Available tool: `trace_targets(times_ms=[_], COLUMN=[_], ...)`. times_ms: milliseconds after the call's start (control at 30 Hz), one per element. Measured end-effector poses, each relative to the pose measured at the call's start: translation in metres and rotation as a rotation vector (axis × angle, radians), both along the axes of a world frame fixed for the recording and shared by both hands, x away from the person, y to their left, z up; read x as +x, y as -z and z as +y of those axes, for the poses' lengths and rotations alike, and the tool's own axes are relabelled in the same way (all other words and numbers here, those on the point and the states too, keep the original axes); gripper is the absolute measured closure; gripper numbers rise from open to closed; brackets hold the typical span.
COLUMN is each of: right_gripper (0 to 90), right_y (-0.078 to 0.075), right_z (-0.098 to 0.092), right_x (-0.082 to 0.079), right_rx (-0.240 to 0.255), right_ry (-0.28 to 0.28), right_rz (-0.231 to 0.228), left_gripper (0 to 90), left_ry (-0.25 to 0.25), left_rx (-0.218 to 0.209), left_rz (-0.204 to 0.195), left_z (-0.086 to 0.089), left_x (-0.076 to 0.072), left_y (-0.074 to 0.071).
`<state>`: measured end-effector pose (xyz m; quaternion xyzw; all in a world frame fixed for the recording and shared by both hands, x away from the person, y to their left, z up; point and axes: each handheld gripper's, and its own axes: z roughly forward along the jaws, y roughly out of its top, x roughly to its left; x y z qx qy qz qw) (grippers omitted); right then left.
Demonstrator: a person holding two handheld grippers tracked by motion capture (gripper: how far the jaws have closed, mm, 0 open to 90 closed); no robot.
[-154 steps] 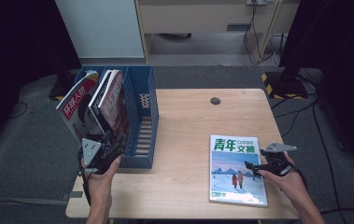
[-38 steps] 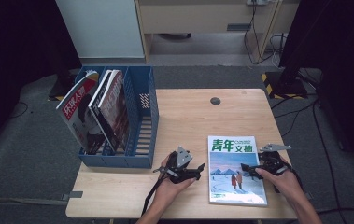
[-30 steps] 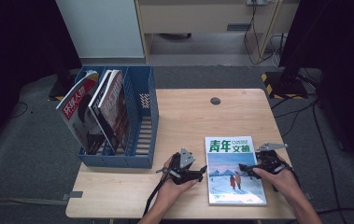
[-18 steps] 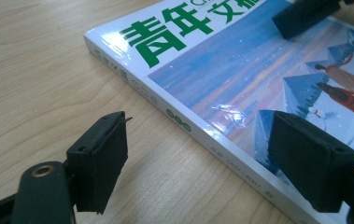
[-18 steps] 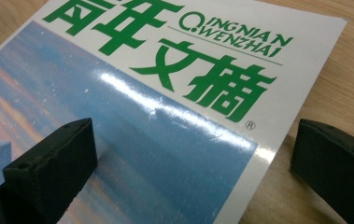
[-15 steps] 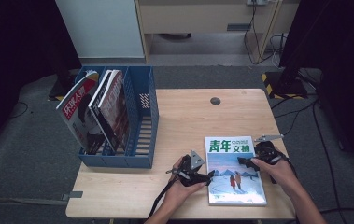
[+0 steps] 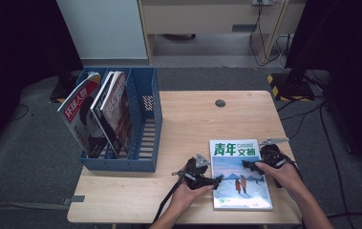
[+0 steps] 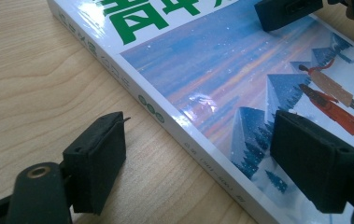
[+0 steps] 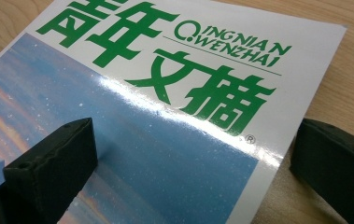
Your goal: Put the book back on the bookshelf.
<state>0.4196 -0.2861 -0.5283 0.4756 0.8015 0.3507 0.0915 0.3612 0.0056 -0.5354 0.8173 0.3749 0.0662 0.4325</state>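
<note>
A magazine (image 7: 239,174) with green Chinese title characters and a snowy blue cover lies flat on the wooden table (image 7: 193,129) near its front right. My left gripper (image 7: 215,180) is at the magazine's left edge. In the left gripper view the left gripper (image 8: 198,163) is open and straddles the spine (image 8: 165,122), one jaw over the wood, the other over the cover; its jaws have just been opening. My right gripper (image 7: 251,164) stands open at the right side. In the right gripper view the right gripper (image 9: 193,158) spans the cover's right edge (image 9: 282,154).
A blue file rack (image 7: 145,119) stands at the table's left edge with a few upright magazines (image 7: 80,119) in its left slots. A round cable hole (image 7: 220,103) sits at the table's back middle. Cables run over the floor at the right.
My left gripper has travelled right from the file rack to the magazine's left edge. The magazine has slid slightly left. The right gripper has barely moved.
</note>
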Motion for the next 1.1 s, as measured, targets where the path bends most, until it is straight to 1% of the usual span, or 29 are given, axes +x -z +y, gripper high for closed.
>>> trace_targets(times_ms=[233, 433, 767, 833, 1000, 1100], right_gripper=[0.6, 0.6, 0.5, 1.2, 2.3, 6.9], right_y=[0.0, 0.001, 0.001, 0.002, 0.001, 0.001], right_z=[0.0, 0.0, 0.0, -0.002, -0.002, -0.004], right_x=[-0.001, -0.001, -0.002, -0.002, -0.003, -0.004], right_rx=[0.007, 0.005, 0.011, 0.022, 0.02, 0.029], right_ry=[0.003, 0.003, 0.002, -0.004, 0.005, 0.011], right_rz=[-0.003, -0.01, -0.014, -0.017, -0.016, -0.018], left_gripper=[18.0, 17.9, 18.4, 18.4, 18.3, 18.3], left_ry=[0.012, 0.035, 0.035, 0.035, 0.035, 0.035], left_rx=[-0.001, 0.001, 0.002, 0.002, 0.003, 0.005], left_rz=[0.004, 0.003, 0.001, 0.001, 0.0, -0.001], left_z=[-0.003, -0.01, -0.012, -0.012, -0.013, -0.013], left_x=[0.0, -0.001, -0.002, -0.002, -0.002, -0.002], left_y=[0.0, 0.0, 0.0, 0.0, 0.0, 0.0])
